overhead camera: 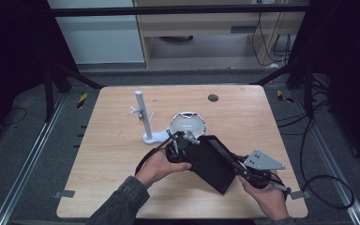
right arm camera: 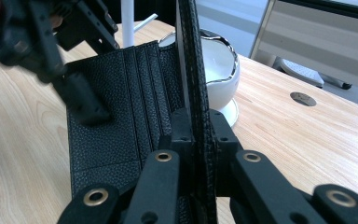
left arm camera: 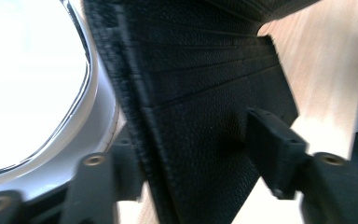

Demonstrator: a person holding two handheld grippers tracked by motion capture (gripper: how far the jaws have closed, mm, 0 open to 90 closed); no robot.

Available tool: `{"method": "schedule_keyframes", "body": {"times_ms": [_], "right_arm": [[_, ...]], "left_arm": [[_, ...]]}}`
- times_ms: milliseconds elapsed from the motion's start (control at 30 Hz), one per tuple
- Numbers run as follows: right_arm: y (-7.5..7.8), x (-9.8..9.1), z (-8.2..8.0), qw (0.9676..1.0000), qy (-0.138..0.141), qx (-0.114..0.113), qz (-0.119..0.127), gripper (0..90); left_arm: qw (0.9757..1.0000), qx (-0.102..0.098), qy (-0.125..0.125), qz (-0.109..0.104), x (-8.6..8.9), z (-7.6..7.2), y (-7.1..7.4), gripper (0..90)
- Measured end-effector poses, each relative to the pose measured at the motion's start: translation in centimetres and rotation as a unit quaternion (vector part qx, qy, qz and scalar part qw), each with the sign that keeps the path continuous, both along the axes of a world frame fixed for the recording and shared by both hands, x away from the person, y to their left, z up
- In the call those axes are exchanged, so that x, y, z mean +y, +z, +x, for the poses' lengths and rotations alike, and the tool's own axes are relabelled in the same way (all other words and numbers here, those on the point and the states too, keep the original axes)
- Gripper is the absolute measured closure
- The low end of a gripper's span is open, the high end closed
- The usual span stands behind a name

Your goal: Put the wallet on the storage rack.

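High view looks down on a pale wooden table [overhead camera: 122, 150] ringed by dark floor, black frame legs and loose cables, with a white stand [overhead camera: 143, 117] and a white bowl [overhead camera: 187, 124] near its middle. An open black wallet [overhead camera: 213, 164] lies just before the bowl. The right gripper [right arm camera: 196, 126] is clamped on its upright flap, and the left gripper [left arm camera: 191, 140] has its jaws astride the other flap, one pad touching the leather.
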State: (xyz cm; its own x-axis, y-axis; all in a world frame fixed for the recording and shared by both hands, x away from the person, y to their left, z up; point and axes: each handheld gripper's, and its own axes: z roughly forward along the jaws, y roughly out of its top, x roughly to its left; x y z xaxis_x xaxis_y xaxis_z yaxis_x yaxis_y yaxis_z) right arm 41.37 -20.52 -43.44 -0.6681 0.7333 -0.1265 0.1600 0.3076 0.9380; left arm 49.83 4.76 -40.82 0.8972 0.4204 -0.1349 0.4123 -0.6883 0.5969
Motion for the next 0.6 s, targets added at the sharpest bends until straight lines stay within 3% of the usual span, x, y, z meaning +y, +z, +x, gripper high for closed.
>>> {"method": "schedule_keyframes", "body": {"times_ms": [67,233,433,600], "right_arm": [[0.0,-0.1,-0.1,1.0,0.002,-0.001,-0.001,83.7],[-0.3,-0.3,-0.1,0.9997,0.018,0.013,-0.004,80.8],[-0.5,-0.1,-0.5,0.9992,0.037,0.017,-0.006,73.5],[-1.2,0.3,-0.5,0.9973,0.053,0.049,-0.016,52.8]], "left_arm": [[0.9998,0.015,0.004,-0.012,0.3,0.3,0.5,54.2],[0.9993,0.018,-0.006,-0.033,0.7,0.1,2.3,75.9],[0.9999,-0.005,-0.002,-0.016,0.4,-0.2,4.2,80.6],[0.9997,-0.022,-0.007,-0.007,0.2,-0.3,5.9,81.1]]}}
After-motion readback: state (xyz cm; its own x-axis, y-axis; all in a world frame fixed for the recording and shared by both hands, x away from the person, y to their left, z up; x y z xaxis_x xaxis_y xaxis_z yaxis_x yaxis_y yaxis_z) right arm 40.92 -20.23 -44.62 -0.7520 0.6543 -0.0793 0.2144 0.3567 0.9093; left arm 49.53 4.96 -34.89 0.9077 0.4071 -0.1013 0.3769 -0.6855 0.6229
